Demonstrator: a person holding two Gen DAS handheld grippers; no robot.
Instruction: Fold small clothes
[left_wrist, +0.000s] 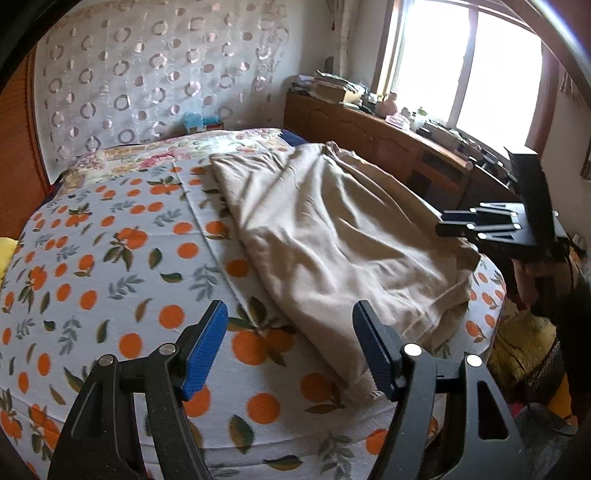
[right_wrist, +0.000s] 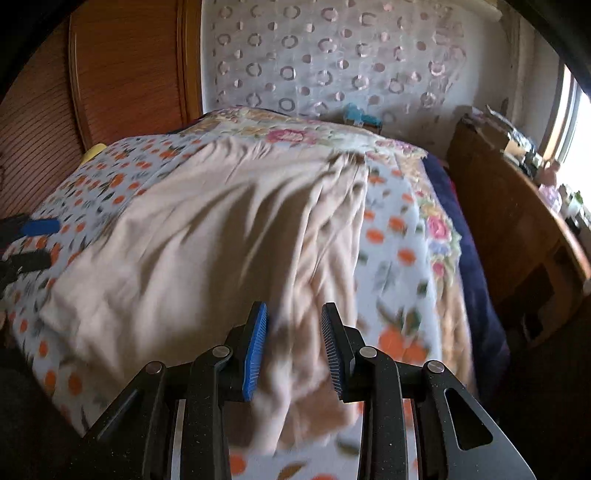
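Observation:
A beige garment (left_wrist: 332, 240) lies crumpled and spread out on a bed sheet (left_wrist: 92, 258) printed with oranges. My left gripper (left_wrist: 290, 314) stands open just above the garment's near hem, with nothing between its blue pads. At the right edge of this view my right gripper (left_wrist: 443, 225) hovers over the garment's far side. In the right wrist view, which is blurred by motion, the garment (right_wrist: 203, 240) fills the middle of the sheet (right_wrist: 391, 229). My right gripper (right_wrist: 293, 317) is open over its near edge, the pads apart and not pressing cloth. The left gripper (right_wrist: 37, 243) shows at the left edge.
A wooden cabinet (left_wrist: 369, 129) cluttered on top runs along the bed's far side under a bright window (left_wrist: 443, 62). A patterned lace cloth (left_wrist: 147, 74) hangs behind the bed. A hand (left_wrist: 528, 280) holds the right gripper. Wooden panelling (right_wrist: 122, 74) stands at the back left.

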